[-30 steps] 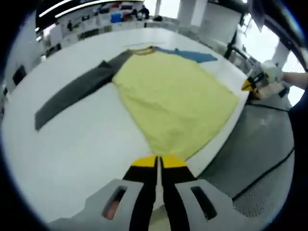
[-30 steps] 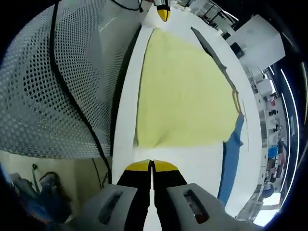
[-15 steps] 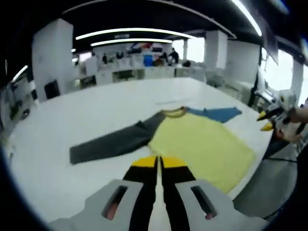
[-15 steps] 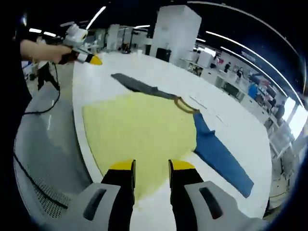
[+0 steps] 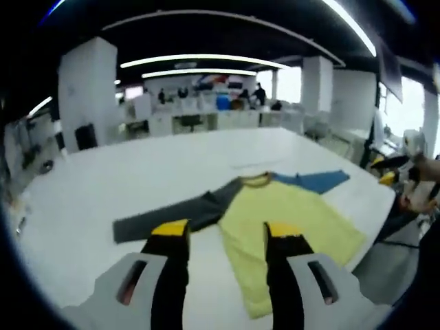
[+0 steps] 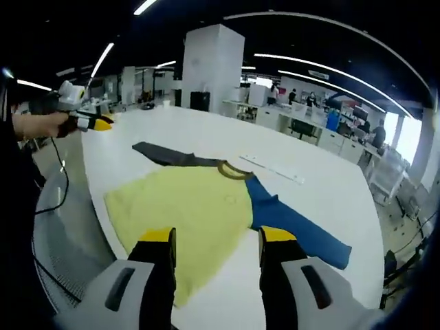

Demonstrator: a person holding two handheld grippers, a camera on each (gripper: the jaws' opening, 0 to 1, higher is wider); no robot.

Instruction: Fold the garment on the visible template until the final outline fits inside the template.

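Observation:
A long-sleeved shirt lies flat and unfolded on the white table (image 5: 103, 199) (image 6: 330, 185). It has a yellow body (image 5: 289, 213) (image 6: 189, 203), a grey sleeve (image 5: 165, 216) (image 6: 165, 155) and a blue sleeve (image 5: 313, 181) (image 6: 295, 223). My left gripper (image 5: 227, 232) is open, held above the table in front of the shirt's hem, gripping nothing. My right gripper (image 6: 217, 237) is also open and empty, above the yellow body near the blue sleeve. Each gripper appears in the other's view, held in a hand beyond the table edge: the right gripper (image 5: 383, 170) and the left gripper (image 6: 89, 122).
A thin pale strip (image 6: 271, 167) lies on the table beyond the collar. A grey perforated surface (image 6: 58, 254) with a black cable (image 6: 62, 185) runs along the table's near edge. Desks, a white pillar (image 6: 213, 69) and distant people stand behind.
Both grippers were shut low at the table's edge by the hem one second ago. The right one opened first, then the left. Both views have lifted and now look across the whole shirt.

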